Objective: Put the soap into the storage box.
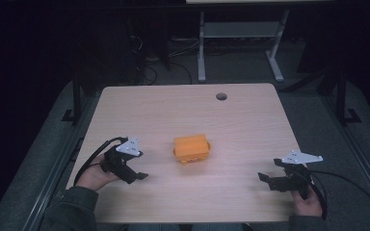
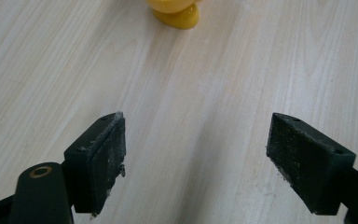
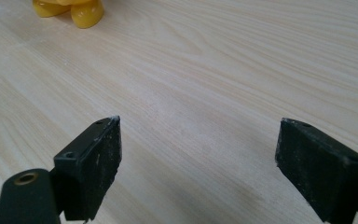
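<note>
An orange box-shaped plastic object [image 1: 191, 147] sits near the middle of the light wooden table [image 1: 188, 110]. My left gripper [image 1: 136, 173] rests low over the table to the object's left, held in a hand, jaws open with nothing between them. In the left gripper view the object's rounded yellow-orange foot [image 2: 177, 15] shows at the top edge, well beyond the fingertips [image 2: 105, 154]. My right gripper [image 1: 266, 181] is at the table's front right, also open and empty. The right gripper view has the object's feet [image 3: 77, 11] at its top left, far from the jaws.
A round cable hole [image 1: 221, 96] is in the table near its far edge. Black cables trail from both grippers off the table's sides. Beyond the table stand a white desk frame [image 1: 241, 43] and dark floor.
</note>
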{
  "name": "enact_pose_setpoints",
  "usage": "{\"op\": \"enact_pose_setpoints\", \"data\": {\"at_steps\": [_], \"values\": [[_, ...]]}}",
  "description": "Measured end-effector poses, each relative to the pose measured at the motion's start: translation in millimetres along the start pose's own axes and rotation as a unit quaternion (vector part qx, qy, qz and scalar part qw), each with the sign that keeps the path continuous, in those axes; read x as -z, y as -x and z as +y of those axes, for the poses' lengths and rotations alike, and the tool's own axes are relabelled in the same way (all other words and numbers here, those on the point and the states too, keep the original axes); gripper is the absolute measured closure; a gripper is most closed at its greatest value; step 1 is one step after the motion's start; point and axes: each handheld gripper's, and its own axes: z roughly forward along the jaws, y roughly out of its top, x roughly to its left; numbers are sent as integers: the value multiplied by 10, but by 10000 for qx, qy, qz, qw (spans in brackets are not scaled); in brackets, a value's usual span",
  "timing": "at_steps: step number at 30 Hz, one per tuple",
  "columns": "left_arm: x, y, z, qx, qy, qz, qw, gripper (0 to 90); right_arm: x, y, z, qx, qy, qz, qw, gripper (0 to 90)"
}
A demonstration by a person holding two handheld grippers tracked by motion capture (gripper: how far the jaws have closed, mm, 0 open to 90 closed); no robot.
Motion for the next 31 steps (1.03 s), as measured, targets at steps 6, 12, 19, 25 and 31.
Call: {"op": "enact_pose_setpoints", "data": {"at_steps": [6,12,19,25,31], "values": [[17,14,-51,-26,-26,26,10000,191,-2,-1,-1,-14,-9,-2,10000,140],[12,45,-132,5,-56,16,10000,191,-6,-3,-1,-13,-4,-2,10000,139],[-13,103,-253,83,-27,36,10000,190,-12,-8,-2,3,-20,3,10000,139],[-53,205,-384,104,-26,133,9999,192,-16,-12,-3,-6,-30,6,10000,140],[-20,316,-500,155,-20,196,9997,200,-13,-26,2,9,-51,14,10000,140]]}}
